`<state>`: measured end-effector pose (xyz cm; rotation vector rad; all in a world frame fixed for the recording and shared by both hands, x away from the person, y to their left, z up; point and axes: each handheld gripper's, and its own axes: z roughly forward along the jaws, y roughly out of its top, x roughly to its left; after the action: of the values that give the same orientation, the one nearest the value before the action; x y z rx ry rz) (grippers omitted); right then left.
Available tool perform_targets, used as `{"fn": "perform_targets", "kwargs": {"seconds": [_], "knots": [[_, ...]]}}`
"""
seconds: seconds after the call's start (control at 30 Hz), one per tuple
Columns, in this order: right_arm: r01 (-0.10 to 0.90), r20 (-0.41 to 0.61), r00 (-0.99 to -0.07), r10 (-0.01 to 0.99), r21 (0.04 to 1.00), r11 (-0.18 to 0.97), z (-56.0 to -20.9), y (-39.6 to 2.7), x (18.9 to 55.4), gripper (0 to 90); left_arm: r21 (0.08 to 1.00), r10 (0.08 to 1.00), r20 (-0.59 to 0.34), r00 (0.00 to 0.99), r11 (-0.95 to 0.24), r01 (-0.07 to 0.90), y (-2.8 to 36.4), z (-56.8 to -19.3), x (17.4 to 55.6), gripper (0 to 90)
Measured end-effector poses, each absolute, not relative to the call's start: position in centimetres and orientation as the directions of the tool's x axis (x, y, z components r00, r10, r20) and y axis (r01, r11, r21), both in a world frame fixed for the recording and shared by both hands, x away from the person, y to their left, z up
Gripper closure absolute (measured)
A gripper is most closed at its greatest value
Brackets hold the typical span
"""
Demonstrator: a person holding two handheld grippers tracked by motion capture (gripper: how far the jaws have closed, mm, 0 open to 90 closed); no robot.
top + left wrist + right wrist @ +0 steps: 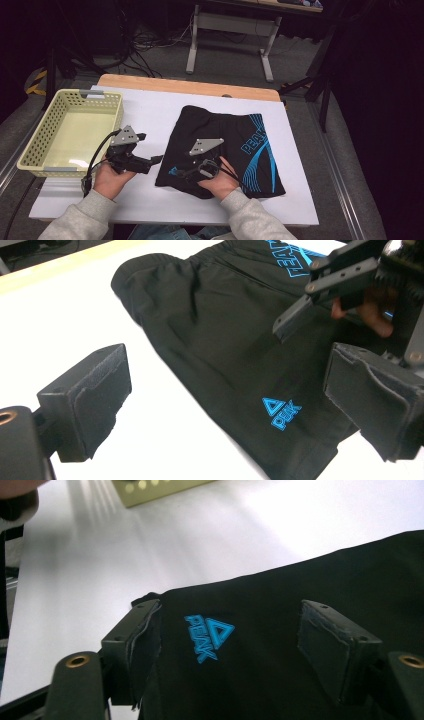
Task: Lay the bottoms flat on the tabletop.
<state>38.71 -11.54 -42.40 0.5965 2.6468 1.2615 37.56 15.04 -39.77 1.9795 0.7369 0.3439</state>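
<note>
Black shorts [225, 147] lie flat on the white table top [150, 117], right of its middle, with pale blue curved stripes and large blue lettering on the side toward the person's right and a small blue triangle logo with the word PEAK [209, 636] near the hem corner closest to the person's left. The cloth is smooth, with a gathered waistband along its far edge. The right gripper [186, 172] hovers low over that near-left corner, its jaws standing apart on either side of the logo in the right gripper view, the pads not pressing the cloth. The left gripper [156, 160] sits just off the shorts' left edge over bare table, its jaws wide apart and holding nothing. Bare white surface runs between the shorts and the basket, and a narrower strip lies along the near edge; the shorts' right side comes close to the table's right edge. A pale yellow perforated basket [37, 145] stands at the table's left edge, well apart from the shorts, with nothing in it.
</note>
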Motion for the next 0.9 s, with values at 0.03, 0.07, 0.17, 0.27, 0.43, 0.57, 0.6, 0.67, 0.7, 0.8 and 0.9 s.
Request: {"fn": "perform_targets", "kwargs": {"seconds": [0.03,0.07,0.17,0.27,0.43,0.57,0.6,0.67,0.7,0.8,0.9], "knots": [[0.286,0.035,-0.913,0.407,0.766,0.575,-42.6,-11.3,38.7,25.8,0.864,0.626,-0.059,0.777,-0.357,0.354,15.1,-39.8,37.5,6.0],[0.287,0.039,-0.915,0.402,0.764,0.578,-42.7,-11.1,38.7,25.2,0.863,0.630,-0.067,0.774,-0.353,0.361,15.2,-39.8,37.4,6.0],[0.288,0.048,-0.921,0.386,0.750,0.596,-43.2,-10.5,38.8,21.5,0.864,0.632,-0.062,0.773,-0.354,0.358,15.3,-39.8,37.3,6.0],[0.289,0.053,-0.926,0.374,0.736,0.612,-43.8,-10.0,38.8,19.5,0.863,0.633,-0.061,0.772,-0.355,0.359,15.4,-39.8,37.3,6.0],[0.292,0.060,-0.932,0.357,0.710,0.641,-44.4,-9.5,38.6,19.1,0.864,0.633,-0.065,0.772,-0.352,0.361,15.4,-39.9,37.3,6.0],[0.288,0.048,-0.933,0.358,0.698,0.656,-44.6,-9.3,38.5,18.4,0.861,0.629,-0.067,0.775,-0.355,0.363,15.3,-40.0,37.4,6.0],[0.288,0.046,-0.932,0.359,0.694,0.659,-44.7,-9.2,38.5,18.2,0.861,0.627,-0.066,0.776,-0.357,0.362,15.3,-40.0,37.5,6.0],[0.289,0.040,-0.931,0.362,0.686,0.667,-44.8,-9.2,38.5,17.8,0.860,0.626,-0.065,0.778,-0.361,0.362,15.2,-40.0,37.5,5.9],[0.290,0.041,-0.931,0.362,0.684,0.669,-44.9,-9.1,38.5,17.8,0.860,0.625,-0.064,0.778,-0.361,0.361,15.2,-40.0,37.5,5.9],[0.290,0.035,-0.931,0.363,0.675,0.678,-45.0,-9.0,38.5,17.3,0.858,0.626,-0.070,0.777,-0.360,0.367,15.2,-40.1,37.6,5.9],[0.287,0.029,-0.932,0.361,0.669,0.686,-45.2,-8.9,38.5,16.5,0.857,0.625,-0.070,0.777,-0.361,0.367,15.2,-40.1,37.6,5.8]]}}
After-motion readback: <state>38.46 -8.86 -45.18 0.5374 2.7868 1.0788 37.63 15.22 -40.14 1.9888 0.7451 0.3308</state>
